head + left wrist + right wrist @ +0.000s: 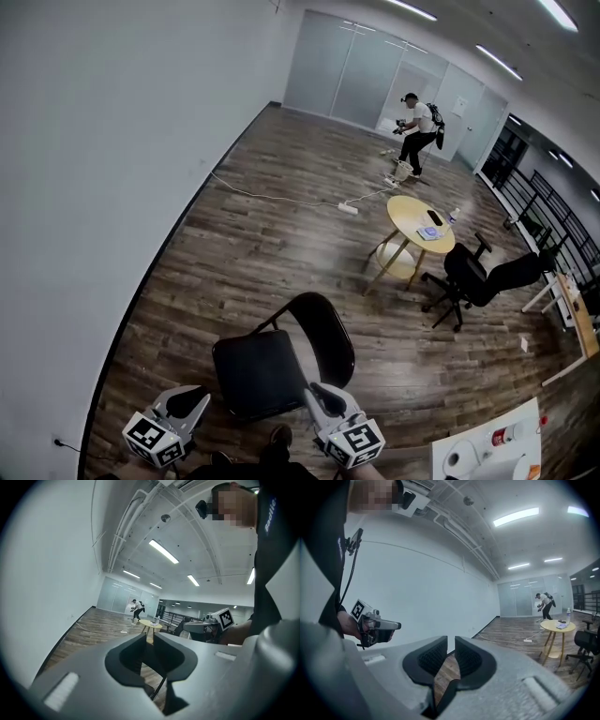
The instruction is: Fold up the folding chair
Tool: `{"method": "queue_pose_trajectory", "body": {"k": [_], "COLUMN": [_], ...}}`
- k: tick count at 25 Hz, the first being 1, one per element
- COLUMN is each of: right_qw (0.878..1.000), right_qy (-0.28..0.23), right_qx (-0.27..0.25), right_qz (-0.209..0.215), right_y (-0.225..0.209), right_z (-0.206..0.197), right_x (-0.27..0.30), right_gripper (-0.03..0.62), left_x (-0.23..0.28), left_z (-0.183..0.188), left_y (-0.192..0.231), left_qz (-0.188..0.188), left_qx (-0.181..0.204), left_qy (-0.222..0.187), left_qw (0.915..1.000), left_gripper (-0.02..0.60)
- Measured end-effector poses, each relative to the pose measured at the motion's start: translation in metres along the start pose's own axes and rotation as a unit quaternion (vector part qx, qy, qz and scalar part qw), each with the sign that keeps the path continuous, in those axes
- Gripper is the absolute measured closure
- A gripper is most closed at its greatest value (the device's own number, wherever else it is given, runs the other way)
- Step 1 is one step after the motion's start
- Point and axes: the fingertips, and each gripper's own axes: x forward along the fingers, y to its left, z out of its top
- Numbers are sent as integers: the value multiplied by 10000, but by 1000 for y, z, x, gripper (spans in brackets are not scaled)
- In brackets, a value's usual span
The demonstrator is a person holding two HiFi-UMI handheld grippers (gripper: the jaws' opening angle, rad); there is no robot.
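The folding chair stands unfolded on the wooden floor, with its seat toward the person. The left gripper and the right gripper flank the seat's near edge. Each gripper's jaws are slightly parted and grip nothing.

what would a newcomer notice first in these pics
A black folding chair stands open on the wood floor, just ahead of the left tool and right tool. Farther off are a round wooden table with a black office chair beside it, and a person bent over near the glass wall.
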Motion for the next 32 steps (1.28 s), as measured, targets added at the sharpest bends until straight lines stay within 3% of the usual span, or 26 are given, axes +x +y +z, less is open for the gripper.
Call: {"method": "queue_pose_trajectory", "body": {"k": [5, 15, 22, 32], "right_qw": [9997, 9970, 9969, 9927], "right_qy": [-2, 267, 484, 1204], "right_qx": [-64, -55, 80, 70], "right_qz": [237, 723, 608, -3], "right_y": [-36, -109, -159, -212], "right_z": [0, -23, -48, -94], "right_x": [15, 40, 53, 67], "right_gripper": [548, 537, 528, 505], "left_x": [25, 91, 117, 121], "left_z": [7, 3, -27, -95], "left_y": [0, -5, 4, 52], "left_qz": [275, 580, 647, 558], "left_qx": [75, -171, -442, -929], "left_qy": [-25, -1, 180, 555], "left_qw": [9996, 9982, 9968, 9926], "left_gripper": [523, 486, 446, 414]}}
